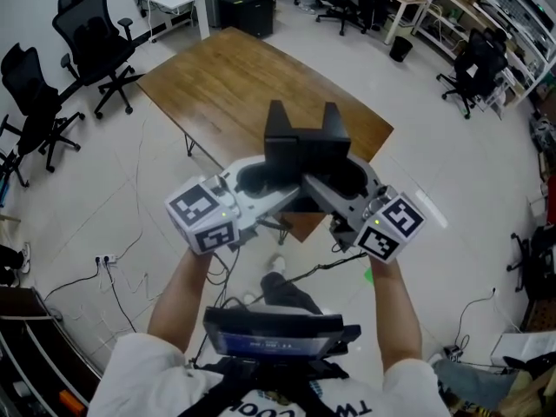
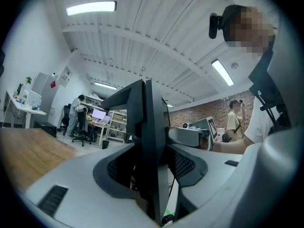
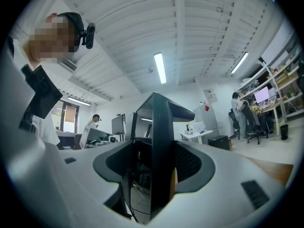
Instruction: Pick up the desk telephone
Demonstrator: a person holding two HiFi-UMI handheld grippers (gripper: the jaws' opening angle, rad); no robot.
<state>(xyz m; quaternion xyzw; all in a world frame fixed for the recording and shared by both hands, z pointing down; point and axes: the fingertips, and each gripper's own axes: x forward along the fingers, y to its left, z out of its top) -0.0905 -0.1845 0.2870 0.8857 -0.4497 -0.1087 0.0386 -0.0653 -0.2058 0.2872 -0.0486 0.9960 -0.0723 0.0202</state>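
**Item: desk telephone.** Location: none of your three views shows it. The wooden table lies ahead of and below your tongs. The part of its top that shows carries no telephone. Its near corner is hidden behind the tongs themselves.

**Item: left tongs.** Condition: the plates stand a narrow slit apart with nothing between them. They are carried about level and angled inward toward the other pair.

**Item: right tongs.** Condition: the same, a slim gap and empty. They are angled inward, with the tips just beside the left pair's.

**Item: black device.** It is strapped at your chest. By its straps it looks like part of your rig, not the telephone.

**Bearing:** with the telephone unseen, you cannot say which way it lies from either pair, how its long axis runs, or which hand is nearer. Both pairs point side by side toward the table, so neither hand leads.

**Stage:** empty tongs and no telephone in view fit two cases equally. The telephone may be waiting somewhere out of view, or it may already have been set down out of view.
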